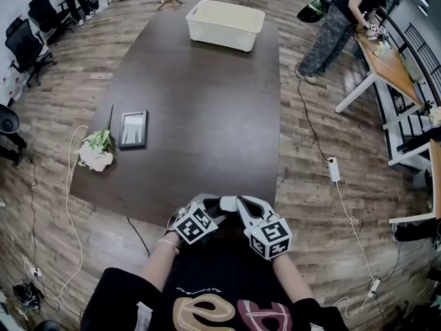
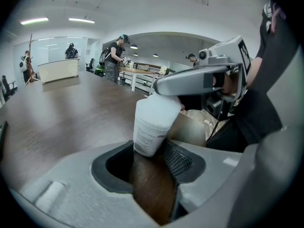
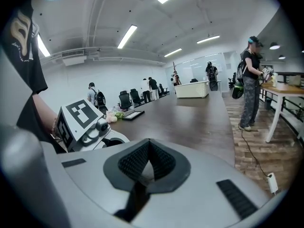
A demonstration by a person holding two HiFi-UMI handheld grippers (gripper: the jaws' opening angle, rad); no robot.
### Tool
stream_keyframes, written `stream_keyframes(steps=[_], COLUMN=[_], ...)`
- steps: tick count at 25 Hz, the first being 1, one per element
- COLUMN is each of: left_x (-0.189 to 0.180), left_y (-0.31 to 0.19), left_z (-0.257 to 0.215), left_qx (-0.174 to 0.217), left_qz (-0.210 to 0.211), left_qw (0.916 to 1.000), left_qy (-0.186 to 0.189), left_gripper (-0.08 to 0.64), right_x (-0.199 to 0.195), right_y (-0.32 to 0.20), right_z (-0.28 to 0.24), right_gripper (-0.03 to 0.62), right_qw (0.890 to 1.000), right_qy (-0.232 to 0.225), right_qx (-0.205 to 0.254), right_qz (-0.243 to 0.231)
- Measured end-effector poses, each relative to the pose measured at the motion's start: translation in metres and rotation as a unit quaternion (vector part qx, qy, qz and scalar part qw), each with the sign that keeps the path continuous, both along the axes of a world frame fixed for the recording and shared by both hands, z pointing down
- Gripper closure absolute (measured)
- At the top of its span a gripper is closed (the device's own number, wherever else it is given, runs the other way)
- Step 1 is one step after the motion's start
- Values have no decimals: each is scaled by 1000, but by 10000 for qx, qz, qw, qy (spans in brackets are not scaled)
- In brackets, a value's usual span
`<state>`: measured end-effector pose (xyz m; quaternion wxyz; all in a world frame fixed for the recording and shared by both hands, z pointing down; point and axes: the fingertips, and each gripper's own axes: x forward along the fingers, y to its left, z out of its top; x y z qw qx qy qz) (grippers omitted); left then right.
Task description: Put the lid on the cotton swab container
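A white cotton swab container (image 2: 151,122) with a printed label stands upright between the pads of my left gripper (image 2: 149,158), which is shut on its lower part. In the head view both grippers meet just off the table's near edge, the left gripper (image 1: 212,205) and the right gripper (image 1: 240,205) on either side of the white container (image 1: 227,203). The right gripper's grey finger (image 2: 194,80) lies across the container's top and hides the lid. In the right gripper view my right gripper (image 3: 145,167) is almost fully closed, with a thin white sliver, apparently the lid, between its pads.
The dark table (image 1: 207,116) carries a white basket (image 1: 225,24) at its far end, with a picture frame (image 1: 133,129) and a bunch of flowers (image 1: 96,150) at its left edge. A person (image 1: 341,19) stands at a desk at the far right. A power strip (image 1: 333,169) lies on the floor.
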<state>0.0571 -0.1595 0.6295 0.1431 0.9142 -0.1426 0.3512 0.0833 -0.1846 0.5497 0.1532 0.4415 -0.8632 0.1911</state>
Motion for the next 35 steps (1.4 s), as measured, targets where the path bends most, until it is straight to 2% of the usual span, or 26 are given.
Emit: stream_keyframes(steps=[6, 8, 10, 12, 13, 21, 28, 35], left_x=[-14, -18, -22, -24, -25, -10, 6, 3], left_y=[4, 7, 10, 11, 11, 5, -1, -5], left_z=[-11, -17, -26, -38, -45, -96, -83, -83], left_qx=[28, -42, -11, 152, 251, 931, 843, 643], left_qz=[-391, -519, -603, -658, -675, -784, -831, -917], left_qw=[9991, 9982, 9971, 9958, 9950, 9853, 9887, 9877], left_qy=[170, 313, 466, 622, 692, 1195, 915, 1093], left_gripper=[365, 384, 432, 510, 526, 552, 552, 554], right_x=[1, 3, 5, 5, 5, 6, 7, 4], right_y=[0, -1, -1, -1, -1, -1, 0, -1], right_z=[0, 1, 2, 2, 2, 0, 0, -1], right_gripper=[584, 586, 584, 584, 584, 584, 584, 584], right_qw=[10000, 9999, 9999, 9999, 9998, 9996, 9995, 9996], right_qy=[-37, -35, -45, -50, -49, -21, -41, -20], right_qx=[-22, -29, -44, -35, -21, 74, 100, 126], right_qz=[88, 94, 113, 159, 180, 269, 289, 258])
